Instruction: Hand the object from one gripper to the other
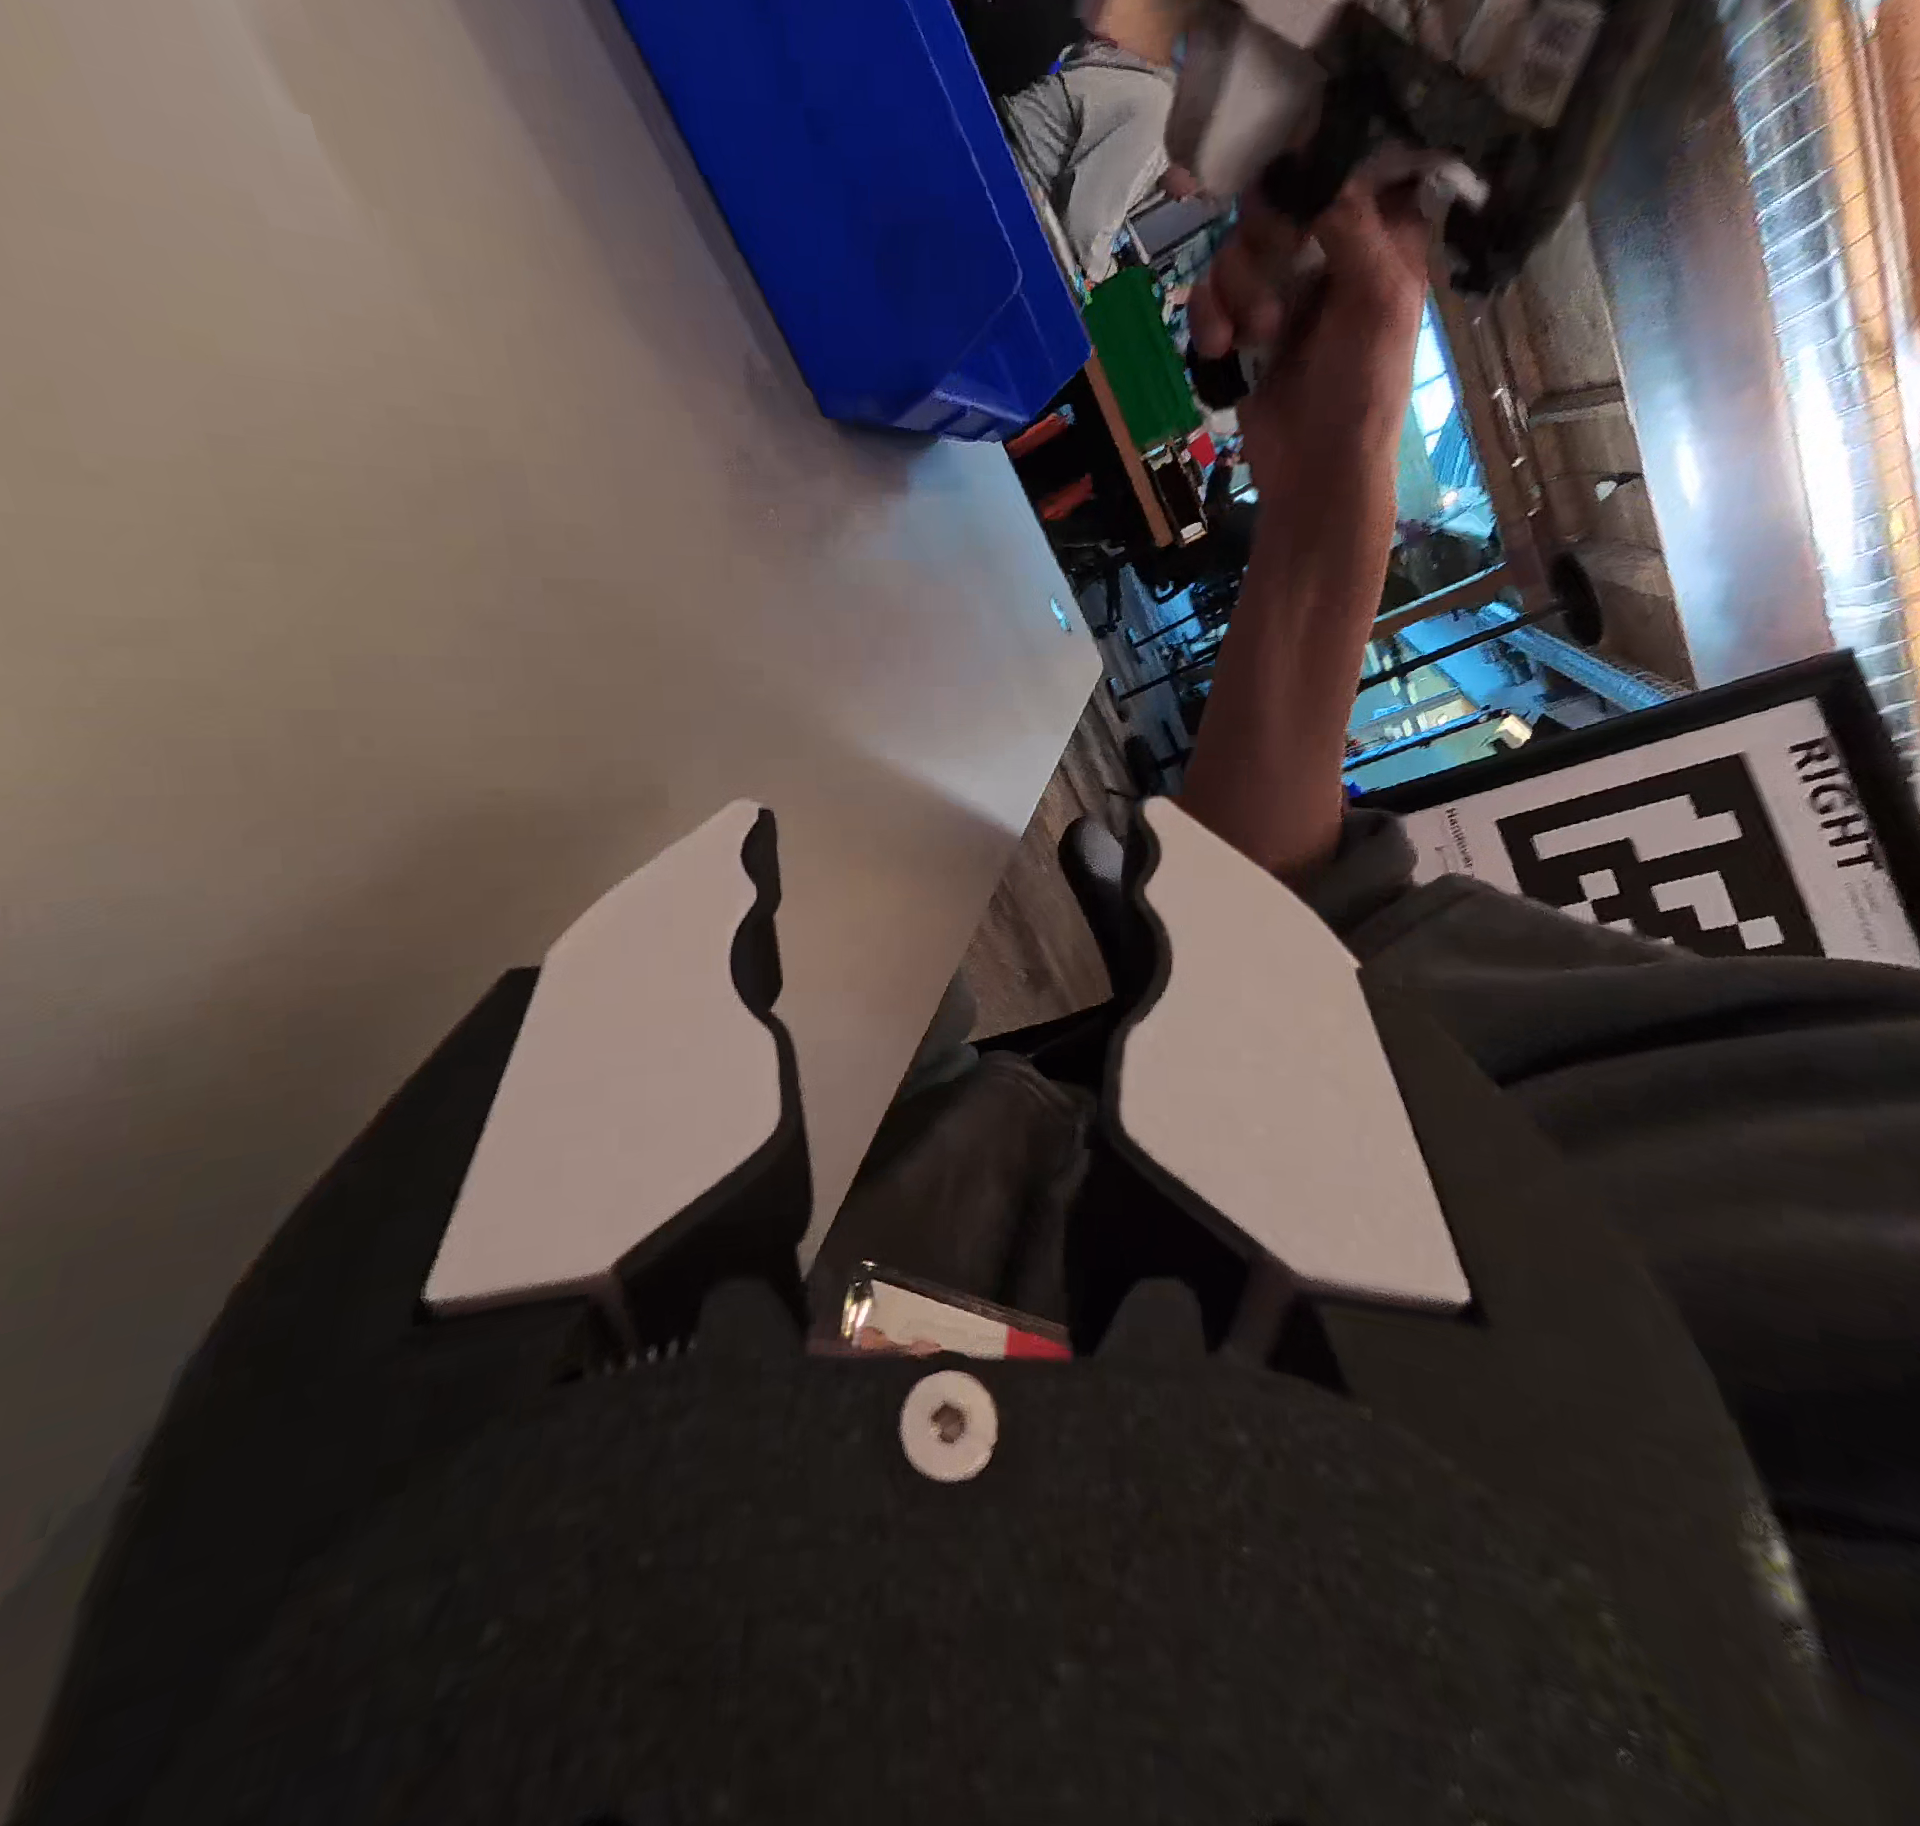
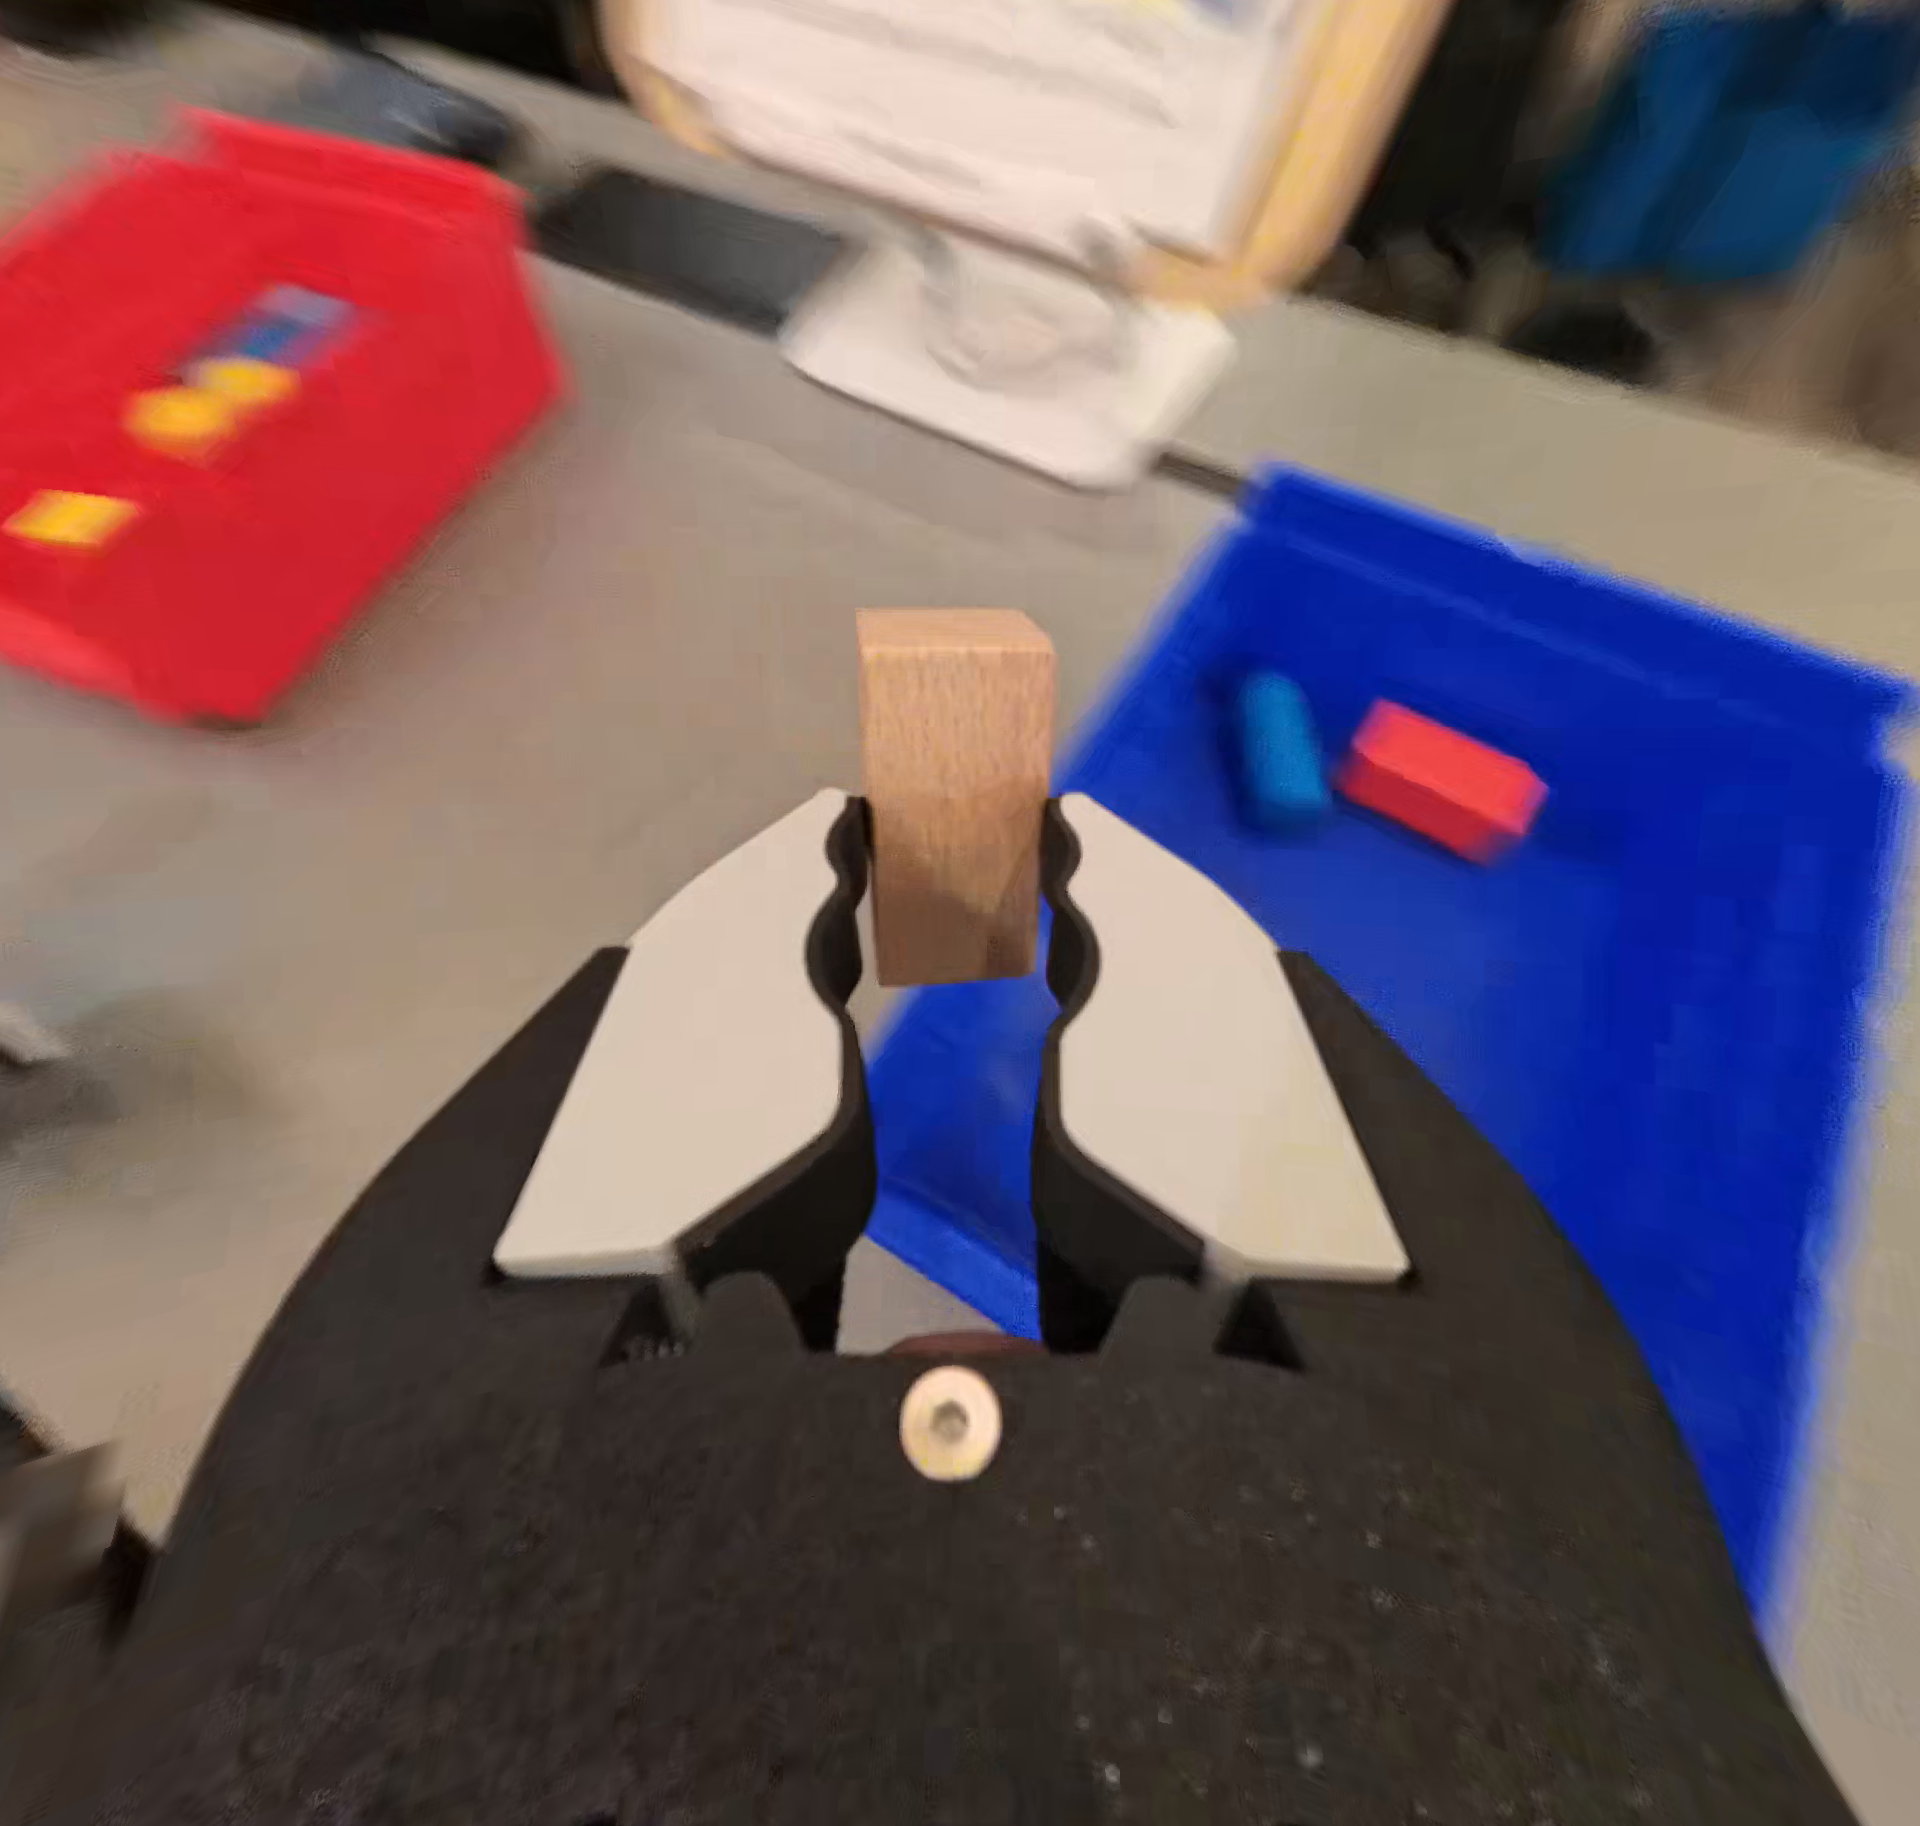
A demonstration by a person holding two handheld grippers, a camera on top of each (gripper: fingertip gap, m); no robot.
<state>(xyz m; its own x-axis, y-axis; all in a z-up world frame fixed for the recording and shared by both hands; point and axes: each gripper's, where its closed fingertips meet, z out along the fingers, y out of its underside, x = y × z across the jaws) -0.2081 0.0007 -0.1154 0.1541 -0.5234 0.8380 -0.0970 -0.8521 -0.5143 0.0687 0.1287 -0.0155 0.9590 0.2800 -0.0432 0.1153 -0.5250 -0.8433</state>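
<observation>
We see R gripper (image 2: 954,820) clamped on wooden block (image 2: 956,789), above blue bin (image 2: 1558,997). L gripper (image 1: 956,831) jaws apart, empty, over gray table (image 1: 416,529).

Pale, unpainted wood with fine visible grain and a matt face on the block (image 2: 954,789); smooth, painted-looking finish on the red brick (image 2: 1439,789) and blue piece (image 2: 1281,763). Smooth plastic with a slight sheen for the blue bin (image 2: 1558,997) and red bin (image 2: 312,571), matt grey for the table (image 2: 520,841). Grainy, speckled black plastic on the body of the right gripper (image 2: 954,820) and left gripper (image 1: 951,831), smooth matt light-grey plates on the fingers (image 1: 644,1049), a dull pale screw (image 1: 948,1425) of uncertain material, soft dark cloth on the sleeve (image 1: 1662,1101).
</observation>
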